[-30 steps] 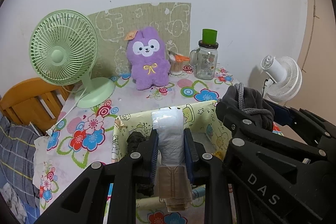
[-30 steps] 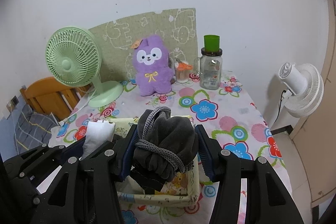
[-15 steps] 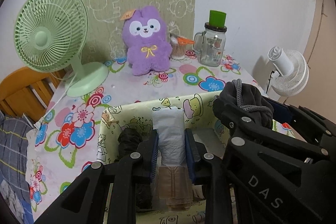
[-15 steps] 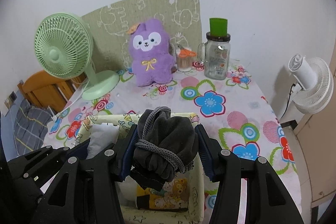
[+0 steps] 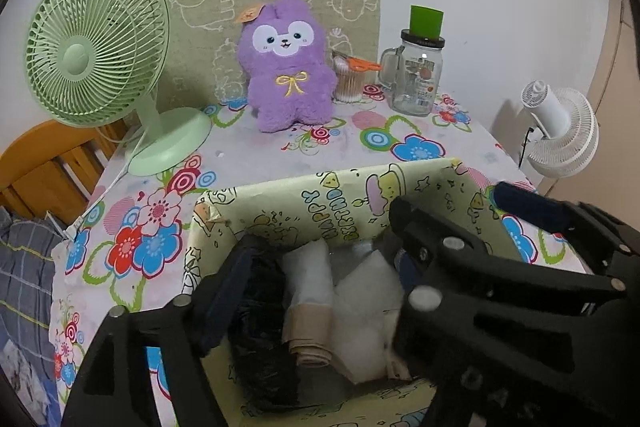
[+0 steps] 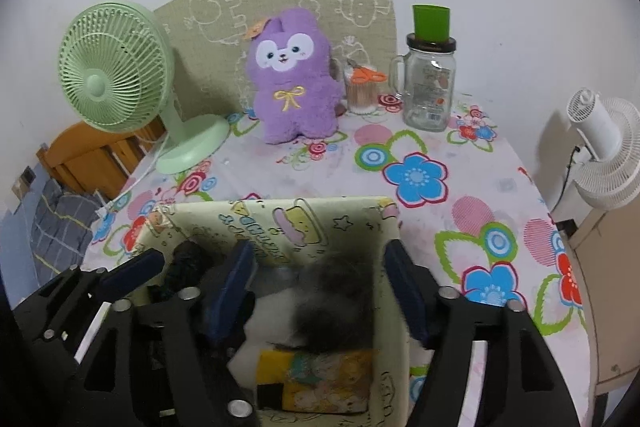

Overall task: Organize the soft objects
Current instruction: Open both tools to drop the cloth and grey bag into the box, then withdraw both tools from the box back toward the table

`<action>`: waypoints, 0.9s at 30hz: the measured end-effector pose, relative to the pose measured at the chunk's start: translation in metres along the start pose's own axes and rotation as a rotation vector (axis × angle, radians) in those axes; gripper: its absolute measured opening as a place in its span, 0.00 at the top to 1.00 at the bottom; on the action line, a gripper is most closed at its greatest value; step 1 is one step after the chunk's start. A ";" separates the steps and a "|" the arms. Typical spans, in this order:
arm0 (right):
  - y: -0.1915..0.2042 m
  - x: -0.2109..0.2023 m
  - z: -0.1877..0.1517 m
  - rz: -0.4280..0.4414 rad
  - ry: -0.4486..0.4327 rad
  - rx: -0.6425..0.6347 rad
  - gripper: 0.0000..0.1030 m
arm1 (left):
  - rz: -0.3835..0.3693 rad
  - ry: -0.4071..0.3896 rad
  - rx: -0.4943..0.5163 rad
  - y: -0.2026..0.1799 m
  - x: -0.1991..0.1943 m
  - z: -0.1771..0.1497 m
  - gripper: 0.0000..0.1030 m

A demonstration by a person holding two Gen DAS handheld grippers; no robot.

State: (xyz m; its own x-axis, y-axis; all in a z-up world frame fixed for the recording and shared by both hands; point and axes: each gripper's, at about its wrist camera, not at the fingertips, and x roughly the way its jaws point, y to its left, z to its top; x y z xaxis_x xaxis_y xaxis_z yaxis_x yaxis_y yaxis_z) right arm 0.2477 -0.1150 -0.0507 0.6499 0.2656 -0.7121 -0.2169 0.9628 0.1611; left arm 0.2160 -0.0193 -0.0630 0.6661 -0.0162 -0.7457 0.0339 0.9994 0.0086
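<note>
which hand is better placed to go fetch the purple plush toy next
Left, slightly. The plush toy sits at the table's back, nearly dead ahead of the left hand-held gripper. Both sets of jaws are opening over the box, but the right hand-held gripper has a dark bundle dropping between its jaws.

You can read "HAPPY BIRTHDAY" printed on the inner wall of the cartoon-print box (image 5: 340, 211); the glass mug jar's (image 5: 416, 79) label is too small to read.

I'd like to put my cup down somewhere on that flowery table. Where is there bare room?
The widest free patch of tablecloth lies between the glass jar and the patterned box. A smaller one lies between the green fan and the box. The back edge, by the purple plush, and the box itself are crowded.
</note>
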 end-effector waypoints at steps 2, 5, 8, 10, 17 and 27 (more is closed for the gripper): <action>0.001 -0.002 -0.001 -0.021 -0.013 -0.002 0.16 | 0.001 0.001 -0.001 0.001 -0.001 -0.001 0.21; 0.000 -0.002 -0.001 -0.025 -0.007 -0.004 0.16 | 0.005 -0.001 -0.004 0.002 -0.003 -0.002 0.19; -0.001 -0.002 -0.003 -0.040 0.006 -0.004 0.15 | 0.006 -0.008 -0.011 0.003 -0.007 -0.004 0.17; -0.002 -0.003 -0.005 -0.043 0.014 -0.002 0.15 | 0.007 -0.010 -0.009 0.002 -0.009 -0.005 0.16; 0.004 -0.015 -0.012 -0.042 0.011 -0.012 0.14 | 0.003 -0.020 -0.009 0.003 -0.021 -0.012 0.15; 0.011 -0.037 -0.022 -0.049 -0.013 -0.023 0.11 | -0.003 -0.045 -0.012 0.003 -0.044 -0.024 0.14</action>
State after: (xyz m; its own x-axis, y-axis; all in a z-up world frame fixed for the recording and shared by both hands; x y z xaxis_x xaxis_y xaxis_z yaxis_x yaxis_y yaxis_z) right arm 0.2052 -0.1154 -0.0371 0.6694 0.2193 -0.7098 -0.2013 0.9732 0.1109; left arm 0.1688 -0.0150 -0.0467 0.6986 -0.0201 -0.7152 0.0268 0.9996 -0.0019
